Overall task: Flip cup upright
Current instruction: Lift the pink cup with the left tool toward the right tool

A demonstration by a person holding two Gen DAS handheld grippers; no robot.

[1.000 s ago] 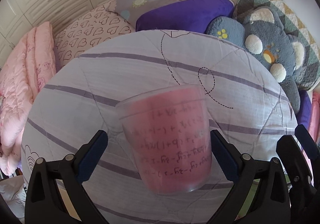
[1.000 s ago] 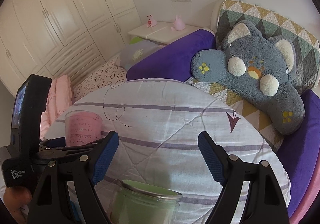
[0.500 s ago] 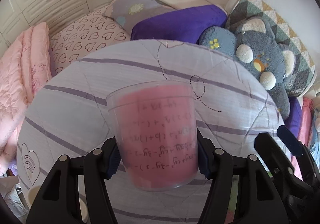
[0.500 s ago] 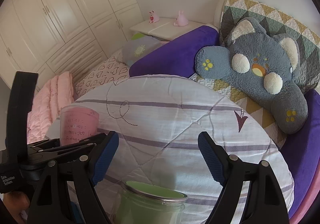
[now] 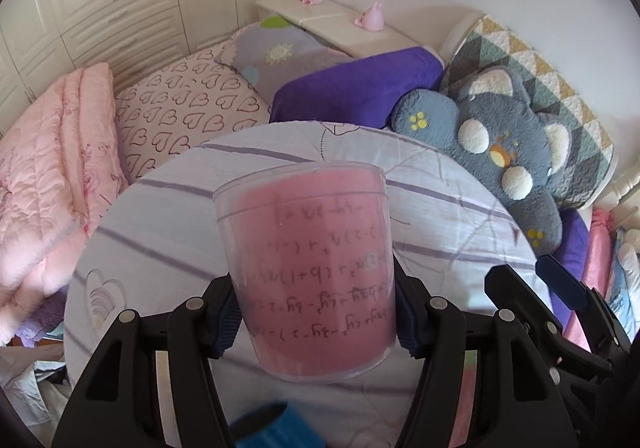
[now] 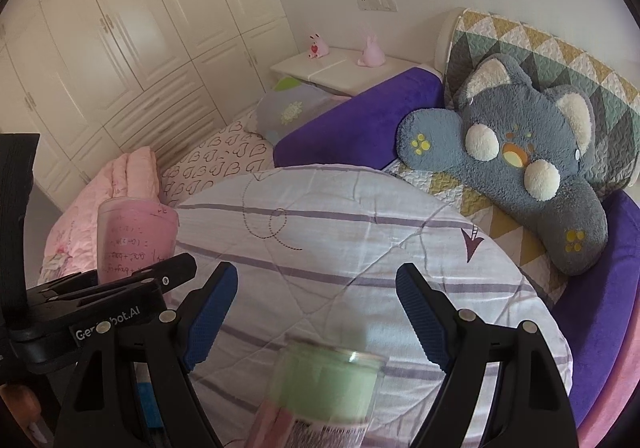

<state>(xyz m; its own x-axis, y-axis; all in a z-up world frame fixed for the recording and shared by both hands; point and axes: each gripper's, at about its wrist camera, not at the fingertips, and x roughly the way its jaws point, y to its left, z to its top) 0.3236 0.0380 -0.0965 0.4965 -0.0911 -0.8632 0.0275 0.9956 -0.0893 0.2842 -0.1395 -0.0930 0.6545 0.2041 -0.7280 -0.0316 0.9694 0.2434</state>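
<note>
**Spotter:** Where's the cup?

**Me:** In my left claw — both blue pads are pressed against the lower half of the pink cup, one on each side. It's held above the round counter with the striped cloth, wide end up, clear walls, and the printed formulas read upside down from my wrist view. The right wrist view shows the same cup standing up out of the left claw, off to the left.

**Spotter:** Why grip so low?

**Me:** My guess: a hold near the narrow end leaves the rim free and lets the wrist do the turning. Whether the wide end is the open mouth, I can't quite tell; if it is, the flip looks nearly done and only setting it down remains.

**Spotter:** And the right claw?

**Me:** Spread wide, gripping nothing. A blurred green jar sits low between its fingers, untouched — I'd keep that side parked so it doesn't knock the jar.
</note>
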